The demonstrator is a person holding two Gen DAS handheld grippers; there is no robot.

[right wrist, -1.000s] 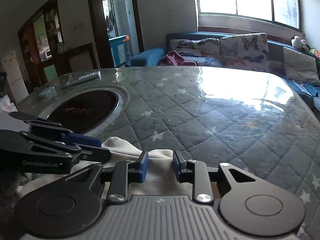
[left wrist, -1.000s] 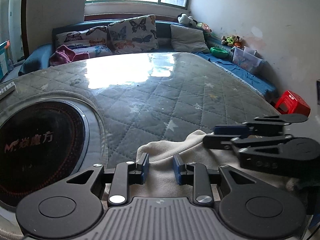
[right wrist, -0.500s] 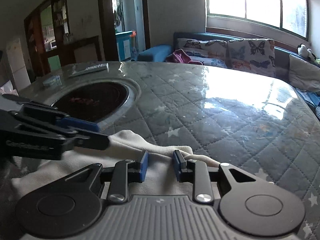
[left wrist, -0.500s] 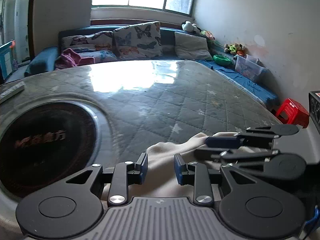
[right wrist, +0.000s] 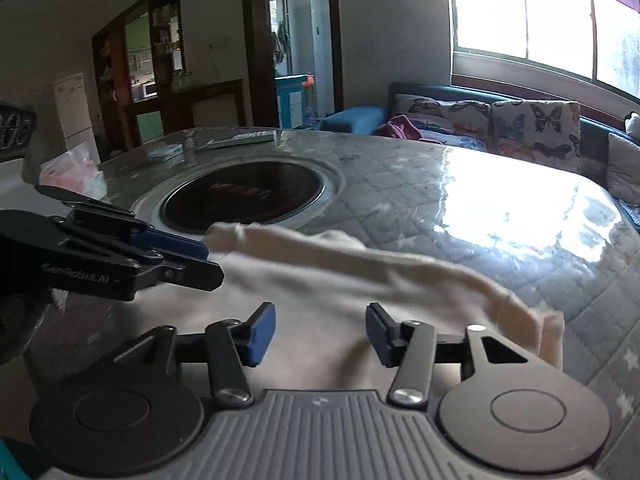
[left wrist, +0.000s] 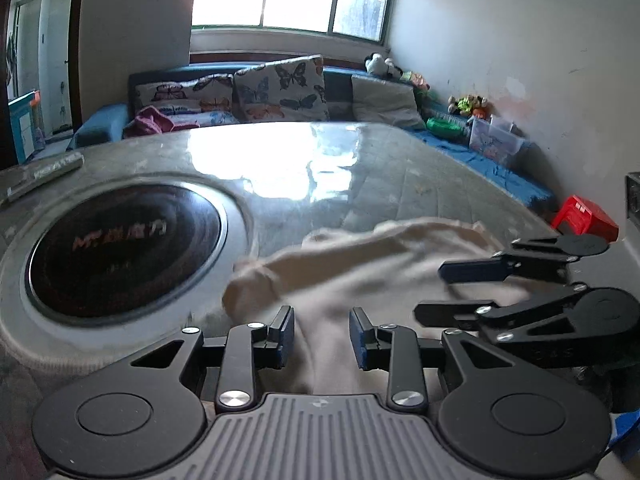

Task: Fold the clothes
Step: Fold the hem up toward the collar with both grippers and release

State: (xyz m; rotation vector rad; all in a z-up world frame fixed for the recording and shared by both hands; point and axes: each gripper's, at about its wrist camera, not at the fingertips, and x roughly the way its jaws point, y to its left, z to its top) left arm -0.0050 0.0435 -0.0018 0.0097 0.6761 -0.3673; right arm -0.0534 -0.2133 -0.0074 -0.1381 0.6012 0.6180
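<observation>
Now the cream garment (left wrist: 360,264) lies spread much farther across the quilted tabletop (left wrist: 420,176) than half a second back, when only a bunched hump of it showed just ahead of the two tools. Its far edge is rolled into a long ridge, one end reaching the rim of the round black induction cooker (left wrist: 120,244) sunk into the tabletop.

The right gripper (right wrist: 321,334) has just been opening: its fingers (right wrist: 262,332) stand wide apart and released, cloth lying under the gap but pressed by neither pad. The left gripper (left wrist: 321,338) has its fingers (left wrist: 285,336) only partly apart, with a raised tongue of cloth running up between them; whether they pinch it or merely straddle it, I cannot tell, since the fabric is blurred.

My reading is that the right side of the garment has been let go after a throw forward to lay it flat, so the spreading step looks nearly over and the folding proper has not begun.

Nearby, a flat remote-like bar (left wrist: 44,172) and a small packet (right wrist: 164,152) sit beyond the cooker, well apart from the cloth. Butterfly cushions (left wrist: 280,88) line the sofa behind, and a red stool (left wrist: 584,216) stands by the wall. Nothing lies on the garment; the cooker's rim under one end may keep that corner from lying flat.
</observation>
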